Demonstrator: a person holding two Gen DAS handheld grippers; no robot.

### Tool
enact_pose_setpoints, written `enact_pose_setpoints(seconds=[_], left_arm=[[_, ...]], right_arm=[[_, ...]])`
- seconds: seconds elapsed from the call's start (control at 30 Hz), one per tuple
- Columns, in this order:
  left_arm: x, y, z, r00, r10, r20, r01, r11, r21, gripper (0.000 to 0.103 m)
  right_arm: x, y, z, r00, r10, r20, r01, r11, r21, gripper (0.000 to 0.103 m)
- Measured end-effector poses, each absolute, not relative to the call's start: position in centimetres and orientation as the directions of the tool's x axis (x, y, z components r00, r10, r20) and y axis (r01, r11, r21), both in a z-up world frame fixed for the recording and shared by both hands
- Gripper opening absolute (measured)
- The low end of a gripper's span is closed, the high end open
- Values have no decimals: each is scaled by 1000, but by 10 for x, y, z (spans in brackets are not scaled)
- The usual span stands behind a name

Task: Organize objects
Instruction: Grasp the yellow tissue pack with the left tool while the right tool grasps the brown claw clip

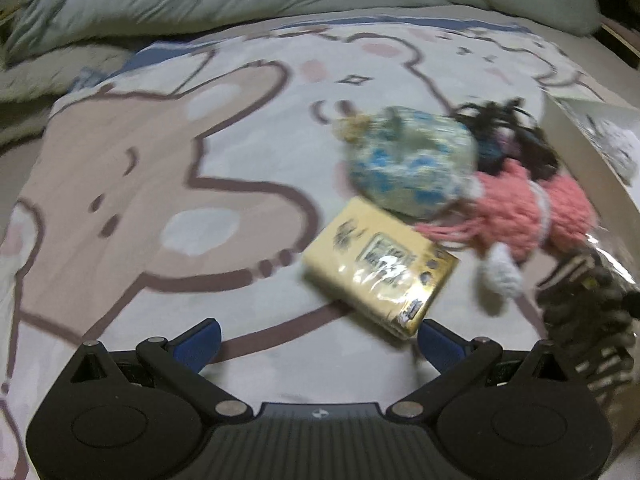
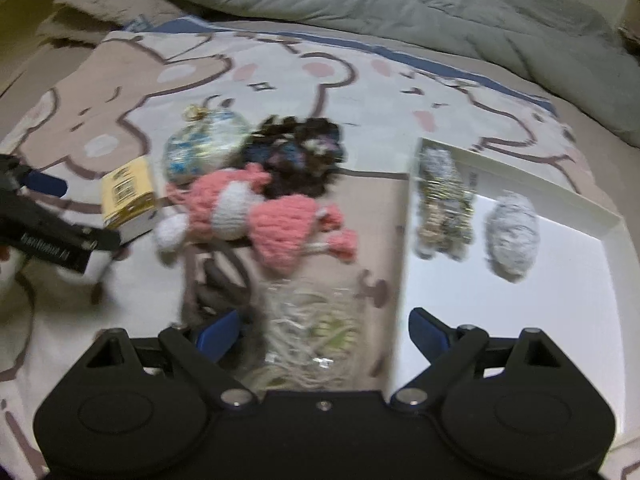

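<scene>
On the bear-print bedspread lie a yellow box (image 1: 380,270), a blue-and-white patterned pouch (image 1: 408,160), a pink-and-white knitted doll (image 1: 528,216) and a dark yarn bundle (image 1: 516,136). My left gripper (image 1: 318,336) is open and empty, its right finger just beside the box's near corner. My right gripper (image 2: 324,330) is open over a clear bag of pale string (image 2: 308,336) lying between its fingers. The doll (image 2: 256,216), box (image 2: 126,196), pouch (image 2: 204,148) and dark yarn (image 2: 300,152) lie beyond it. The left gripper's body (image 2: 52,224) shows at the left.
A white tray (image 2: 560,300) at the right holds a grey fluffy piece (image 2: 512,232) and a mottled grey-brown bundle (image 2: 440,204). A striped dark item in clear wrap (image 1: 592,312) lies at the left view's right edge. A grey-green duvet (image 2: 400,0) lies bunched across the back.
</scene>
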State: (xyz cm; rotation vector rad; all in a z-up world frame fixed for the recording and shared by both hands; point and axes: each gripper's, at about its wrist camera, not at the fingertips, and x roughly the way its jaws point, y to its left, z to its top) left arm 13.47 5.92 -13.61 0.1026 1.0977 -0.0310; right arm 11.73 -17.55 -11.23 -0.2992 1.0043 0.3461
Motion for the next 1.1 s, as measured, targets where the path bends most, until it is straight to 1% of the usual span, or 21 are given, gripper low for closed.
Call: enact_pose_setpoints(seconds=[0.13, 0.2, 0.33, 0.43, 0.5, 0.63, 0.77, 0.83, 0.9, 0.97, 1.0, 1.1], left_arm=[[137, 83, -134, 438, 78, -896, -29, 997, 72, 103], [137, 94, -130, 435, 78, -897, -74, 996, 51, 103], [134, 106, -116, 468, -15, -884, -111, 991, -76, 102], [136, 108, -108, 499, -86, -862, -121, 979, -167, 96], [139, 101, -108, 504, -112, -857, -122, 972, -199, 94], [148, 84, -112, 488, -131, -863, -110, 972, -210, 93], [159, 69, -120, 474, -114, -873, -115, 975, -189, 91], [164, 66, -124, 461, -105, -881, -132, 974, -185, 86], [168, 64, -129, 448, -97, -889, -152, 971, -183, 85], [170, 64, -133, 440, -98, -893, -171, 967, -191, 81], [171, 64, -134, 436, -102, -894, -182, 963, -198, 80], [174, 66, -140, 424, -107, -899, -206, 955, -211, 68]], right_arm=[[114, -161, -108, 501, 200, -842, -449, 892, -56, 92], [114, -155, -107, 493, 229, -839, -460, 888, -27, 92], [111, -146, -104, 464, 310, -830, -497, 867, 46, 92], [108, -142, -98, 452, 376, -809, -500, 858, 120, 92], [108, -141, -97, 442, 408, -799, -491, 855, 165, 92], [109, -139, -97, 437, 420, -795, -460, 864, 204, 90], [112, -148, -89, 473, 411, -779, -404, 887, 223, 90], [116, -157, -88, 477, 405, -780, -375, 896, 236, 87], [121, -165, -89, 463, 400, -791, -341, 904, 258, 84], [126, -173, -93, 431, 411, -804, -304, 904, 299, 77], [127, -177, -95, 415, 417, -808, -286, 904, 319, 75], [128, -185, -101, 383, 419, -823, -245, 905, 347, 74]])
